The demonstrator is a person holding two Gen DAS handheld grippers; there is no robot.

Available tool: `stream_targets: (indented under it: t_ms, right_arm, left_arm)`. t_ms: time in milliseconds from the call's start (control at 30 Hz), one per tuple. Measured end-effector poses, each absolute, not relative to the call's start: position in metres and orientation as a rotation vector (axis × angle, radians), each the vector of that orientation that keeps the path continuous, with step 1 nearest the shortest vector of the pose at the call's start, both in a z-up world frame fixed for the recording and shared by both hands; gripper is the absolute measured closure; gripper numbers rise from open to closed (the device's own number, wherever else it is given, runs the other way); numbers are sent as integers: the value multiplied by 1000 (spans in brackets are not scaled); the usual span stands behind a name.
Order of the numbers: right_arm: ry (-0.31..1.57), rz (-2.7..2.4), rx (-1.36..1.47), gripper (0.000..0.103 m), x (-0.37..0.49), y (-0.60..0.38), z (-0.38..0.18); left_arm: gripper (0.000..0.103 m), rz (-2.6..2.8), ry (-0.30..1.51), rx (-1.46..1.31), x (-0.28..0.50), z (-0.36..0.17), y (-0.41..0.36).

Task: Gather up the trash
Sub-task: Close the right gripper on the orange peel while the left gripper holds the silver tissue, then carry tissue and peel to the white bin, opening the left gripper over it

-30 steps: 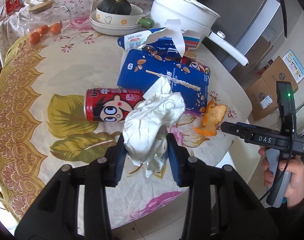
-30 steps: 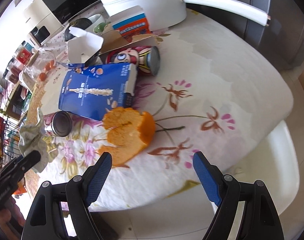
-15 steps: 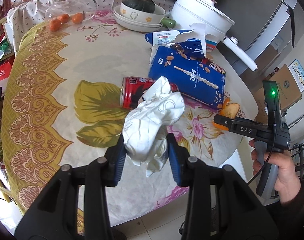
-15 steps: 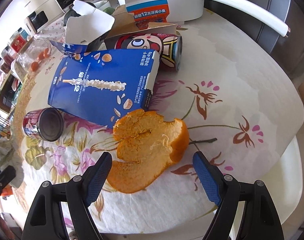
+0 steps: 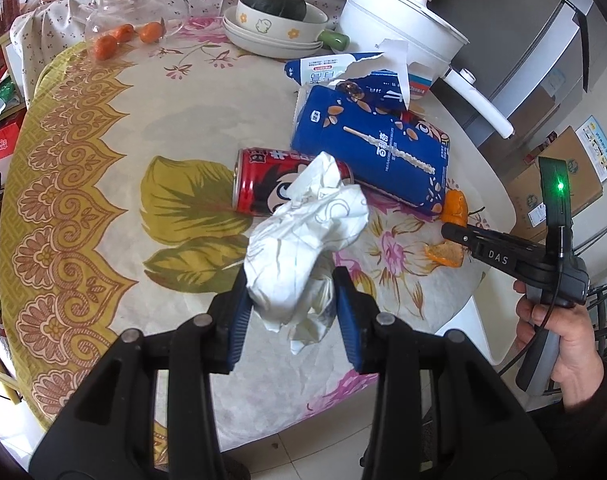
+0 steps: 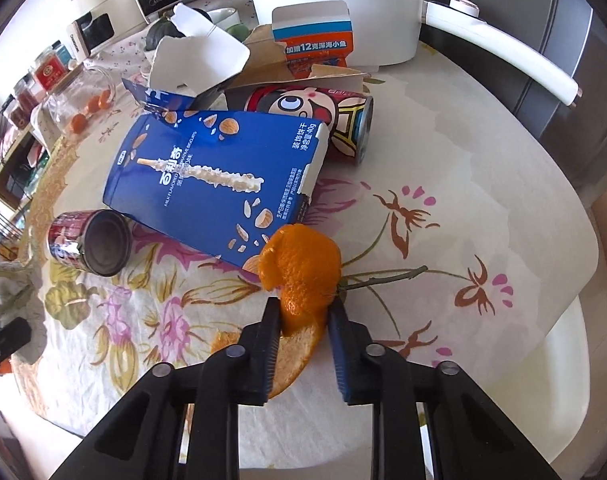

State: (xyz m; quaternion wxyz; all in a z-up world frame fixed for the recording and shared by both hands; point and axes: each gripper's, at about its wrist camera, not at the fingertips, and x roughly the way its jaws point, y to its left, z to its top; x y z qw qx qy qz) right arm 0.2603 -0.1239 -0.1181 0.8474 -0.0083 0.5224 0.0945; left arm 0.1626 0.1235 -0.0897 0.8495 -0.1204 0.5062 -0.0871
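**Both jaws loaded: tissue on the left, peel on the right**

The left gripper [image 5: 291, 312] has its jaws partly closed on a crumpled white tissue [image 5: 303, 248], held above the worktop [image 5: 191, 120] near its front edge. The right gripper [image 6: 303, 320] has its jaws drawn narrow on the orange peel [image 6: 303, 272], which appears pinched at its lower part and bulges up between the pads; the rest of the peel rests on the cloth just beside the blue biscuit box [image 6: 215, 176]. Whether the peel has left the surface is hard to tell.

Half a second ago the right jaws stood wide apart with the peel lying flat between them; they have since closed in on it. The left grip on the tissue is unchanged. A red can [image 5: 279, 184] lies on its side behind the tissue, touching the box.
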Motion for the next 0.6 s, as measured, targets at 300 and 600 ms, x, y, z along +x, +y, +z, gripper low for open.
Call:
stream_targets:
  t_ms: [300,600]
  right_arm:
    - [1060,224,9,85,248,-143,-94]
    - [1032,227,32,85,233,-170,-73]
  left_arm:
    - [61,-199,1064,-255,164,-88,113]
    - [61,-224,1063,-259,165,-86,96]
